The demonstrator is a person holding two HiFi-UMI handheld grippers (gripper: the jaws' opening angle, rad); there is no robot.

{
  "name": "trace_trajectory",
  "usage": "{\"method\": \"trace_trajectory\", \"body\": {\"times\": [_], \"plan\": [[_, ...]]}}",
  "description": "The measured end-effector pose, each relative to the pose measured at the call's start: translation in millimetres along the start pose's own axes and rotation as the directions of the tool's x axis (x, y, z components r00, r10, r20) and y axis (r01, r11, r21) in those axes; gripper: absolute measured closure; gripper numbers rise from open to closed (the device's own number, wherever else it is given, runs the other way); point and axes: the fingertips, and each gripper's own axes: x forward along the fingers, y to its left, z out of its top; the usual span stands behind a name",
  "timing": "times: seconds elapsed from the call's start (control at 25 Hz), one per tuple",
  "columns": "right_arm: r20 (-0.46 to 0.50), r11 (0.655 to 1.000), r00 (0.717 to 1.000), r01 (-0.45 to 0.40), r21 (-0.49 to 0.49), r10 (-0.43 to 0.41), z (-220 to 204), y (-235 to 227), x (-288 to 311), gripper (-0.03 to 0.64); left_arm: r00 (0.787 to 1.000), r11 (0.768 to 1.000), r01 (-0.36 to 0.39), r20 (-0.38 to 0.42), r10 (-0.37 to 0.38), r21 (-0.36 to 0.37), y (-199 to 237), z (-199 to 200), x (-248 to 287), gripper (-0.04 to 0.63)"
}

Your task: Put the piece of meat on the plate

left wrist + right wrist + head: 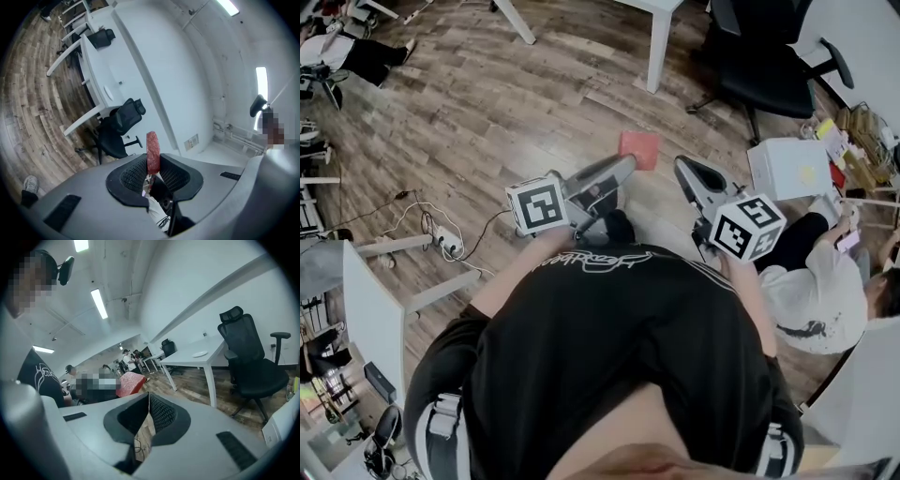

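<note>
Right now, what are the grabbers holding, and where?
The left gripper pinches the piece of meat by one edge; the right gripper holds nothing.

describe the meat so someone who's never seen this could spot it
In the head view, a wooden floor spreads out in front of the person. The left gripper reaches out over it, and the meat is the flat reddish slab clamped at its tip. It is the only red thing by the grippers; the right gripper beside it holds nothing.

Left tongs (622, 167) and right tongs (683, 169) make 2, plus 2 marker cubes (536, 206) and 1 piece of meat (153, 150).
</note>
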Motion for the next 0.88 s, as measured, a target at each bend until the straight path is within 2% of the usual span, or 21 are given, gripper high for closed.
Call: {"method": "trace_trajectory", "body": {"times": [0.36, 0.76, 0.88], "plan": [[0.009, 0.998, 0.999, 0.036, 0.047, -0.037, 48, -56, 67, 0.604, 0.999, 0.999, 0.01, -0.03, -0.011, -0.041, 38, 81, 44, 0.511], [-0.015, 0.995, 0.996, 0.084, 0.051, -0.083, 88, -87, 135, 0.605, 0.997, 0.998, 0.059, -0.055, -0.058, 0.001, 74, 165, 67, 0.511], [-0.015, 0.994, 0.995, 0.1, 0.042, -0.099, 98, -91, 152, 0.604, 0.996, 0.997, 0.071, -0.053, -0.072, -0.028, 84, 182, 69, 0.511]]}}
